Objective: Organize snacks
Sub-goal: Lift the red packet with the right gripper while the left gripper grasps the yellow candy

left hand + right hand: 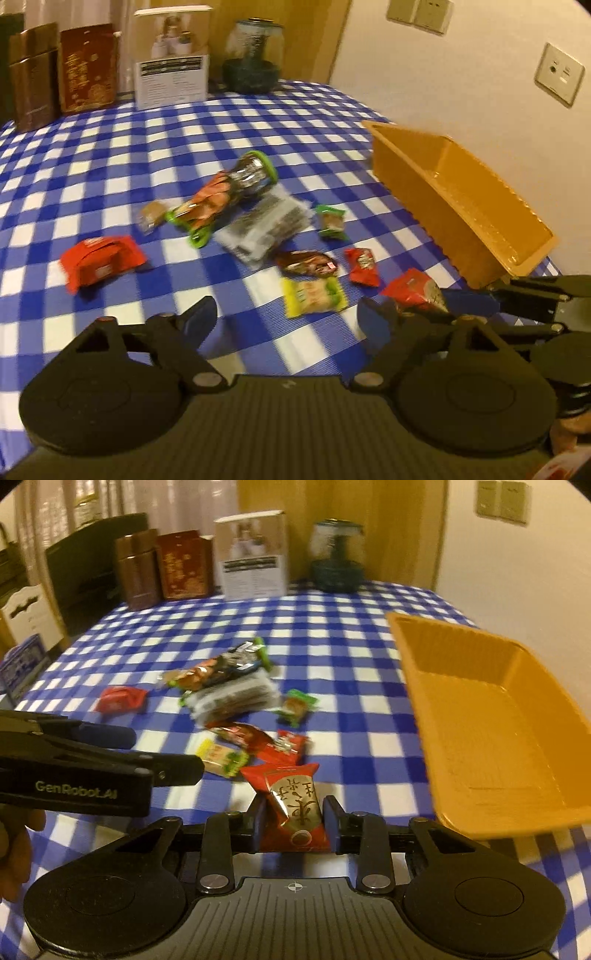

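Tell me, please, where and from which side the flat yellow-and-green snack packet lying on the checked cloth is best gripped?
Grip the flat yellow-and-green snack packet across its short width, on the two long edges, coming down from above. It lies flat and apart from its neighbours on those sides, while a dark brown wrapper crowds its far edge. The open left hand-held gripper is already nearest, so that side probably suits best.

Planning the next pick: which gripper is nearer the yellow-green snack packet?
Left. The left gripper hangs open just short of the yellow-green packet; the right gripper, off to its side, grips a red-gold packet.
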`<control>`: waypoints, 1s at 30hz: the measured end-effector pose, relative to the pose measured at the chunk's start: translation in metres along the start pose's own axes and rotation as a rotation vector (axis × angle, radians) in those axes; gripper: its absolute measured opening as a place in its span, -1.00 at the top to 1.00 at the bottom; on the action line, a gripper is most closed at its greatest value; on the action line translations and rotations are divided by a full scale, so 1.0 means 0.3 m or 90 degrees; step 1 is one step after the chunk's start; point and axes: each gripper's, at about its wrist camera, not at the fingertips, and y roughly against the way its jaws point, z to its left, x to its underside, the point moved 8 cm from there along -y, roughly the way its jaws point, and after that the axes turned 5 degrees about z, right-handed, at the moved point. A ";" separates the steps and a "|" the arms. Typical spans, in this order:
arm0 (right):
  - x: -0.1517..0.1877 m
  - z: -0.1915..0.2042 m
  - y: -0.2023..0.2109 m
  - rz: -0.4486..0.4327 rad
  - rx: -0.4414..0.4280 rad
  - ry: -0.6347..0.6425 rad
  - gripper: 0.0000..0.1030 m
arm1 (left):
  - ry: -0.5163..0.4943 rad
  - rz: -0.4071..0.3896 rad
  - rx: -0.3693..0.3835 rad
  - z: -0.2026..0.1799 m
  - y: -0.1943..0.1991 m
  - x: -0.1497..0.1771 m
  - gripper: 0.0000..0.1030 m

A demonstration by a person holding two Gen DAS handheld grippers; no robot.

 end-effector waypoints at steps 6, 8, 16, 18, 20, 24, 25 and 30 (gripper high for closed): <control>0.014 -0.060 0.006 0.014 0.028 -0.043 0.35 | -0.009 0.008 -0.011 -0.042 -0.070 -0.011 -0.11; 0.015 -0.066 0.010 0.014 0.032 -0.045 0.35 | -0.006 0.004 -0.018 -0.048 -0.081 -0.012 -0.08; 0.019 -0.067 0.007 0.020 0.030 -0.053 0.35 | -0.025 0.006 -0.040 -0.070 -0.115 -0.006 0.24; 0.018 -0.058 0.007 0.023 0.027 -0.053 0.35 | -0.024 0.004 -0.039 -0.070 -0.113 -0.007 0.30; 0.016 -0.051 0.009 0.023 0.024 -0.053 0.35 | -0.024 -0.001 -0.040 -0.070 -0.108 -0.010 0.45; 0.013 -0.045 0.014 0.020 0.018 -0.051 0.36 | -0.012 -0.007 -0.046 -0.064 -0.092 -0.014 0.81; 0.012 -0.042 0.017 0.018 0.019 -0.050 0.36 | -0.005 -0.008 -0.046 -0.059 -0.087 -0.013 0.81; 0.001 -0.033 0.035 0.007 0.017 -0.040 0.36 | 0.016 -0.016 -0.051 -0.044 -0.049 -0.006 0.81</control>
